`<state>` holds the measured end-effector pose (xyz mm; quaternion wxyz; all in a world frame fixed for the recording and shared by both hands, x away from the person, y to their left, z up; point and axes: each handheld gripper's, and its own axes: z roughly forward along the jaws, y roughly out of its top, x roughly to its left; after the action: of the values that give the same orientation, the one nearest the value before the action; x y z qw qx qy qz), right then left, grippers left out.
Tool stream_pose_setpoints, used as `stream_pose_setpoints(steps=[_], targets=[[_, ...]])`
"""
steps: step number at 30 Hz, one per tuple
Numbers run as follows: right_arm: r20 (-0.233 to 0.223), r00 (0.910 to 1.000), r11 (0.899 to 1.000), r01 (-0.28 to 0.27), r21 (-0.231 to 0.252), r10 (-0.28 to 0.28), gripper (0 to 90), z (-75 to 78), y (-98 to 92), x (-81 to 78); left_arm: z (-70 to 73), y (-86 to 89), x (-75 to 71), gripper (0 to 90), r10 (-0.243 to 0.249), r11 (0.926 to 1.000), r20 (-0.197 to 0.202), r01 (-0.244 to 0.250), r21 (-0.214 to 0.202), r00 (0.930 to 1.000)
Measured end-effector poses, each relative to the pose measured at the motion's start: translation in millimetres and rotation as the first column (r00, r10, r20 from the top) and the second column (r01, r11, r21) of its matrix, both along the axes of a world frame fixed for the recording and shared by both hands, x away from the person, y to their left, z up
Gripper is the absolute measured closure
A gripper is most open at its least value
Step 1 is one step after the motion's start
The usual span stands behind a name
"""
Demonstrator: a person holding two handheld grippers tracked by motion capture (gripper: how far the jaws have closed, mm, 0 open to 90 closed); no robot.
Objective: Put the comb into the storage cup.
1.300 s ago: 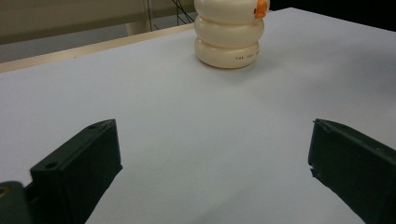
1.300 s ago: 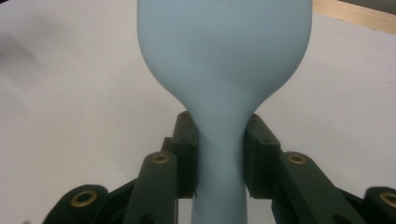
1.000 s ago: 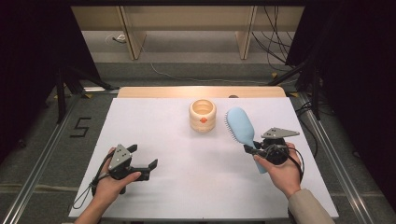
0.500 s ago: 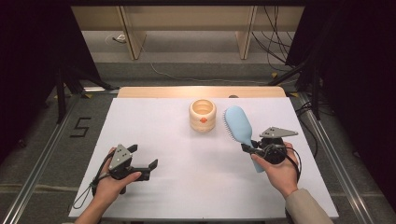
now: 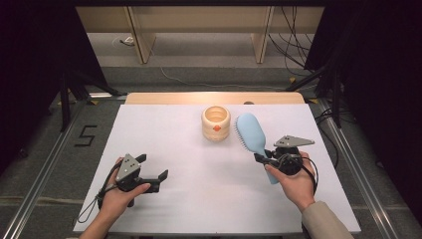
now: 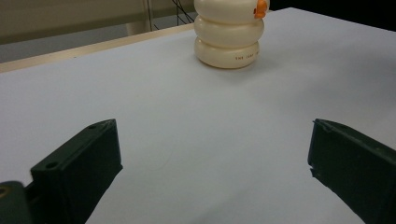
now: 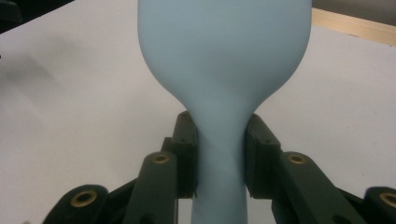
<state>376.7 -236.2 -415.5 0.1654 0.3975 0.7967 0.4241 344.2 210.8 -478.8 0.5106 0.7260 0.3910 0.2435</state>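
A light blue hairbrush (image 5: 250,132) (image 7: 224,56) is held by its handle in my right gripper (image 5: 261,159) (image 7: 219,140), whose jaws are shut on the neck just below the head. The brush head points toward the table's far side, and its bristles face left toward a cream ringed cup (image 5: 216,123) (image 6: 229,37) with an orange spot. The cup stands upright at the far middle of the white table top (image 5: 199,194). My left gripper (image 5: 153,167) (image 6: 210,154) rests low at the front left, open with nothing between its jaws.
A wooden strip (image 5: 164,98) runs along the table's far edge. Metal rails (image 5: 348,159) flank both sides of the table, and cables (image 5: 293,30) lie on the floor behind it. Bare white surface lies between the two grippers.
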Motion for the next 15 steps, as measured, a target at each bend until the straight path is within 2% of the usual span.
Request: stream_pose_setpoints(steps=[15], targets=[[0.007,1.0,1.0,-0.005,0.015,0.005,70.1,1.8,5.6,0.2,0.0,-0.2,0.0,2.2,0.0,1.0,0.002,0.0,-0.002,1.0]])
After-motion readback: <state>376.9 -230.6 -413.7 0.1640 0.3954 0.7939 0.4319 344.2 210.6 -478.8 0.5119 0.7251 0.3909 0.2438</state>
